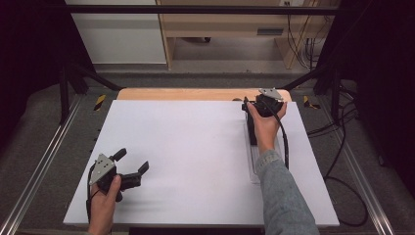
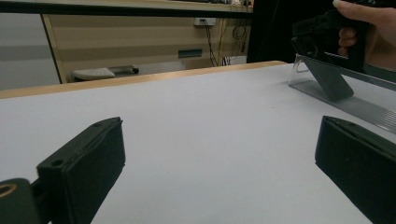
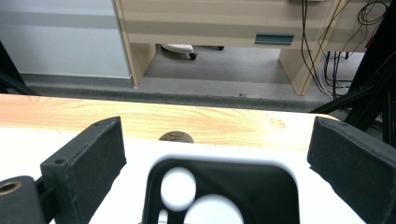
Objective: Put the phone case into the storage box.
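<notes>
A black phone case (image 1: 252, 131) with round camera cut-outs (image 3: 261, 196) leans on a clear plastic stand (image 1: 254, 169) at the far right of the white tabletop (image 1: 195, 152). My right gripper (image 1: 255, 108) hovers over the case's far end, its jaws (image 3: 217, 140) wide on either side of the case with a gap at each pad. My left gripper (image 1: 132, 160) rests near the front left corner, open, with only bare tabletop between its jaws (image 2: 219, 154). The left gripper view also shows the right gripper (image 2: 322, 32), the case (image 2: 327, 81) and the stand (image 2: 355, 105) farther off.
A wooden strip (image 1: 195, 94) edges the table's far side, with a dark knot (image 3: 176, 136) just beyond the case. Metal rails (image 1: 39, 171) run along both sides. Cables (image 1: 342, 147) lie on the floor at the right. A wooden cabinet (image 1: 235, 24) stands behind.
</notes>
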A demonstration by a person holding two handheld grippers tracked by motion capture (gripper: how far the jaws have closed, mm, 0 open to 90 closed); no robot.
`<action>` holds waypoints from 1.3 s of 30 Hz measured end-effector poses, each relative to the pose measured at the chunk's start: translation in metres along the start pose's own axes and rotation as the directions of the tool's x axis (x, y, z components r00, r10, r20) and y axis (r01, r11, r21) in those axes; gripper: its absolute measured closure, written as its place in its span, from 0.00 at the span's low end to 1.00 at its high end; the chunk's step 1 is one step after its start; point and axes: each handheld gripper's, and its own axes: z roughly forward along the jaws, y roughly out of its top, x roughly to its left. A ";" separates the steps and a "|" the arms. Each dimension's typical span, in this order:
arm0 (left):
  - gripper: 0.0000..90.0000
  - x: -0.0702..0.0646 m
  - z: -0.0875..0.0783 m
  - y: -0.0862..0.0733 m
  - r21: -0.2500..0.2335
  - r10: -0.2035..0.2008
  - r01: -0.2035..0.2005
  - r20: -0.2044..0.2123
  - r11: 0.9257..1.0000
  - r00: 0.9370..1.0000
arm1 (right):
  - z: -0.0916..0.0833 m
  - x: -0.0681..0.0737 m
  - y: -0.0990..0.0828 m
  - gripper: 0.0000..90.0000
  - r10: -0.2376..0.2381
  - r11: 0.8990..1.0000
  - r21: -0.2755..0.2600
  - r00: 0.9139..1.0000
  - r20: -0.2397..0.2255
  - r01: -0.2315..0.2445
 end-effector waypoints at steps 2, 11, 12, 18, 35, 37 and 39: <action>0.02 0.000 0.000 0.000 -0.001 0.000 0.000 0.000 1.000 1.000 | -0.001 0.000 0.001 0.05 0.006 1.000 -0.005 1.000 0.001 -0.006; 0.02 0.000 0.000 0.000 -0.001 0.001 -0.001 0.000 1.000 1.000 | -0.004 -0.003 0.004 0.05 0.013 1.000 -0.013 1.000 0.001 -0.013; 0.02 0.000 0.000 0.000 -0.001 0.000 0.000 0.000 1.000 1.000 | -0.004 -0.003 0.004 0.05 0.013 1.000 -0.015 1.000 0.001 -0.013; 0.02 0.000 0.000 0.000 -0.002 0.001 -0.001 0.000 1.000 1.000 | -0.007 -0.002 0.005 0.04 0.013 1.000 -0.018 1.000 -0.004 -0.013; 0.02 0.000 -0.001 0.001 -0.004 0.002 -0.002 0.000 1.000 1.000 | -0.012 0.003 0.010 0.04 0.017 0.999 -0.034 1.000 -0.013 -0.018; 0.02 0.000 -0.001 0.001 -0.005 0.002 -0.002 -0.001 1.000 1.000 | -0.013 0.003 0.011 0.04 0.018 0.999 -0.039 1.000 -0.011 -0.018; 0.02 0.001 -0.001 0.001 -0.009 0.001 -0.001 -0.003 1.000 1.000 | -0.014 0.003 0.012 0.04 0.022 0.999 -0.038 1.000 -0.014 -0.022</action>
